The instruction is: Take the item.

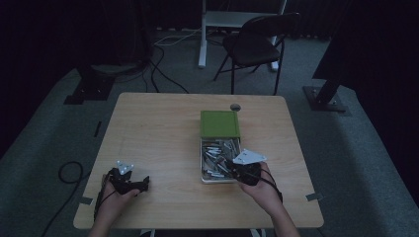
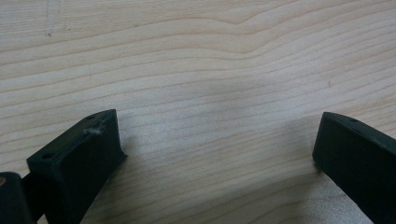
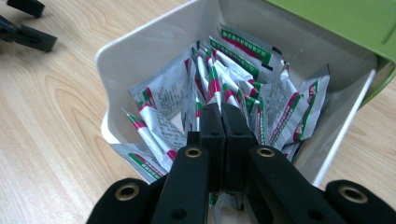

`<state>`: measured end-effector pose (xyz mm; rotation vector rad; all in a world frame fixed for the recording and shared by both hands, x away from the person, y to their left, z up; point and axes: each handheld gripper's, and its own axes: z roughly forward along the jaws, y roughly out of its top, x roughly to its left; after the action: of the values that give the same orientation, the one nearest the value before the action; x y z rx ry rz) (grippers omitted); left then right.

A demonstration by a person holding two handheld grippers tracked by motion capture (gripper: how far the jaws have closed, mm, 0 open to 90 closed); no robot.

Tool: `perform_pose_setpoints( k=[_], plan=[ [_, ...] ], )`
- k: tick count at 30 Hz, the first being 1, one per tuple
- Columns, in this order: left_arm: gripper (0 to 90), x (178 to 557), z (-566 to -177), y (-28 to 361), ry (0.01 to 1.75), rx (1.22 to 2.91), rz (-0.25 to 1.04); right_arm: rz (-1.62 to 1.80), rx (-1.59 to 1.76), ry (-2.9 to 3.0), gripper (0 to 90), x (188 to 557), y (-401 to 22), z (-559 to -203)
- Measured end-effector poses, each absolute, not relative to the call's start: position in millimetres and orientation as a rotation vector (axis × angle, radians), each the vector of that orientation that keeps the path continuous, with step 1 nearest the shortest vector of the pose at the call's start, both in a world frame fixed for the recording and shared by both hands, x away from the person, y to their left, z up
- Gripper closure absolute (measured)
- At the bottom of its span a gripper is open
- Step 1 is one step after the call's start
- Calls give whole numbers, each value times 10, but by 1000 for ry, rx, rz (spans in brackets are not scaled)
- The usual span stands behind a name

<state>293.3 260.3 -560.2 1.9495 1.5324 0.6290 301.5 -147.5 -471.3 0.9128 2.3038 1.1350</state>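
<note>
A white box (image 1: 203, 174) with its green lid (image 1: 220, 123) swung open behind it stands right of the table's middle. It is packed with several silver sachets (image 3: 243, 51) printed in green and red. My right gripper (image 3: 223, 112) is shut, its tips pushed down among the sachets (image 1: 217, 153) near the box's front wall (image 3: 140, 51). Whether a sachet edge is pinched between the pads I cannot tell. My left gripper (image 2: 219, 126) rests open on bare wood at the front left (image 1: 129, 181), with nothing between its jaws. Its black fingers (image 3: 35, 39) also show far off in the right gripper view.
The light wooden table (image 1: 158, 128) has a small round grommet (image 1: 235, 106) behind the lid (image 3: 336, 18). Beyond the table stand a black folding chair (image 1: 257, 42) and a white desk leg (image 1: 202, 34). A cable (image 1: 69, 173) loops on the floor at the left.
</note>
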Motion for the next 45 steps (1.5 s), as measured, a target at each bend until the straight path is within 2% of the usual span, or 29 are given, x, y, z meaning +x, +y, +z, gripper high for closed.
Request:
perform_pose_setpoints(
  k=[22, 34, 45],
  plan=[
    [17, 2933, -5602, 2603, 1532, 1949, 629, 1314, 951, 2199, 897, 3042, -1565, -4327],
    [17, 2934, -5602, 2603, 1532, 1949, 629, 1341, 999, 2089, 896, 3075, -1857, -4112],
    [17, 2934, -5602, 2603, 1532, 1949, 630, 1300, 1054, 2031, 896, 3083, -2168, -4095]
  ],
)
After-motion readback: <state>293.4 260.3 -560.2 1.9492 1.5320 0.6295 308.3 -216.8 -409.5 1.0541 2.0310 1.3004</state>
